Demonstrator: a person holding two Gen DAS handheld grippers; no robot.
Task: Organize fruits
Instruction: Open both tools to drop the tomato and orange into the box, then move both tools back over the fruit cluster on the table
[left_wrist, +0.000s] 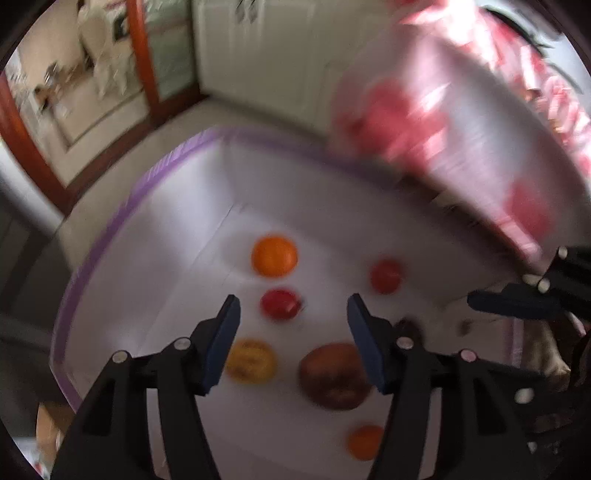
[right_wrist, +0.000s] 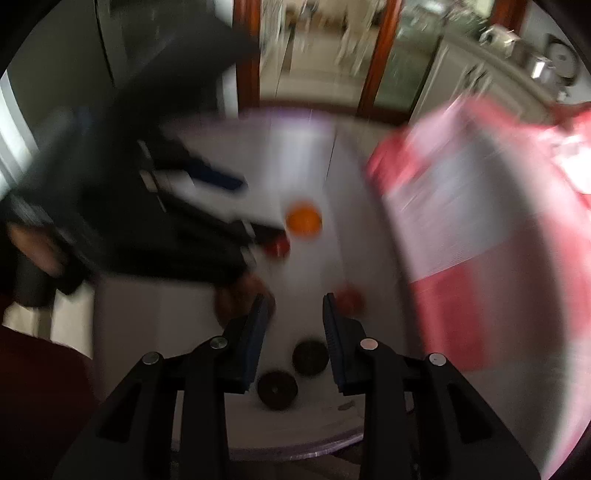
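Note:
Several fruits lie on a white table (left_wrist: 177, 236) with a purple rim. There is an orange (left_wrist: 274, 256), two red fruits (left_wrist: 279, 304) (left_wrist: 386, 276), a yellow one (left_wrist: 251, 361), a big brownish-red one (left_wrist: 334, 374) and a small orange one (left_wrist: 364, 441). My left gripper (left_wrist: 293, 301) hovers open above them, with nothing between its pads. My right gripper (right_wrist: 295, 301) points down at the table with its jaws drawn close and nothing between them. It has the brownish fruit (right_wrist: 240, 299) to its left and a red fruit (right_wrist: 351, 301) to its right. The orange (right_wrist: 303, 221) lies farther on.
A large pink and white bag (left_wrist: 443, 129) (right_wrist: 480, 240) stands along the table's right side. Two dark round discs (right_wrist: 310, 352) (right_wrist: 277, 389) lie near the table's front edge. A hand (right_wrist: 33, 243) holds the blurred left gripper (right_wrist: 251, 206). Floor and wooden door frames lie beyond.

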